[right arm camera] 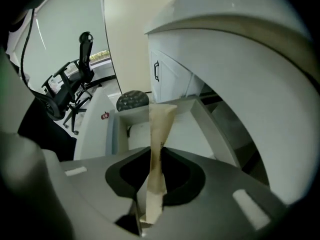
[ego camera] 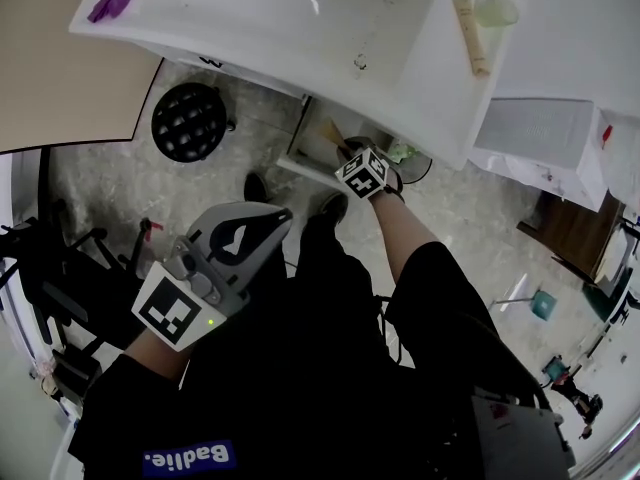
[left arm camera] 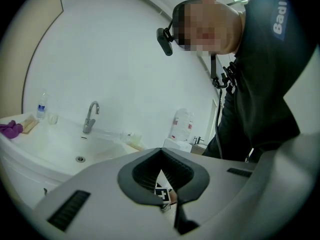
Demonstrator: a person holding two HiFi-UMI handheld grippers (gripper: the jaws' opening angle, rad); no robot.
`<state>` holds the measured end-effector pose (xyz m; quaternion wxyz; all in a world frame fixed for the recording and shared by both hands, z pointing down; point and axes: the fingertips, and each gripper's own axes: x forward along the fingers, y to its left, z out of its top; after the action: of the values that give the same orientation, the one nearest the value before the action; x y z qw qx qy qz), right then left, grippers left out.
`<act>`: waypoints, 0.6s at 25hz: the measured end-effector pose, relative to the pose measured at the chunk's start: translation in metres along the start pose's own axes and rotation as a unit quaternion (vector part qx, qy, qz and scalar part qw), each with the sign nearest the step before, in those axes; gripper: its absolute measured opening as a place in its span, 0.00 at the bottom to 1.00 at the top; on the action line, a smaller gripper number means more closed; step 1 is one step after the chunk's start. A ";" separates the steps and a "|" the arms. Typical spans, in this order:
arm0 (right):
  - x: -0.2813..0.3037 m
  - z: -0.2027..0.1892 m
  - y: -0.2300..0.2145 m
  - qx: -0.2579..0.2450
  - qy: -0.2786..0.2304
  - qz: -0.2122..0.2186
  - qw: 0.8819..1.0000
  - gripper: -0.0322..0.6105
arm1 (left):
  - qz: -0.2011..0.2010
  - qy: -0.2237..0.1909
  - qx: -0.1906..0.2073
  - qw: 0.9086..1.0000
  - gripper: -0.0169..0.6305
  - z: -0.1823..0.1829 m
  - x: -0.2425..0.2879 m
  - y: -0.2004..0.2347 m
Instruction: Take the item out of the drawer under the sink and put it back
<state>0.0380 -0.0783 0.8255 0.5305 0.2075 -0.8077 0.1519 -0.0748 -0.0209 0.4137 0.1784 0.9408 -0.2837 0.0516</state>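
Since the right gripper (right arm camera: 152, 199) is already clamped on the tan paper packet (right arm camera: 161, 129), with the packet's free end pointing down at the open drawer (right arm camera: 112, 134) under the sink (ego camera: 230, 8), I'd say the grip is sorted and it's all about placement now. The packet looks thin and floppy and it's pinched near one end, so I'd expect the long end to wag around. Aim it at the middle of the drawer floor, well inside the walls. Get the tip down onto the floor or just above it, then lay it flat before letting go, rather than dropping it from above. Watch the basin's underside just above, it's close. The left gripper (ego camera: 250, 233) has its jaws together on nothing and sits back by the person's body, well apart from the drawer, so it's free to steady the drawer front if it wobbles.
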 end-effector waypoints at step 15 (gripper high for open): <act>0.062 -0.016 -0.002 -0.015 0.051 0.022 0.998 0.14 | 0.015 0.030 -0.014 0.999 0.03 -0.031 -0.001 0.010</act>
<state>0.0296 -0.0832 0.8891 0.5708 0.1736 -0.7861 0.1619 -0.0814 -0.0167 0.4450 0.1995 0.9317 -0.2933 0.0780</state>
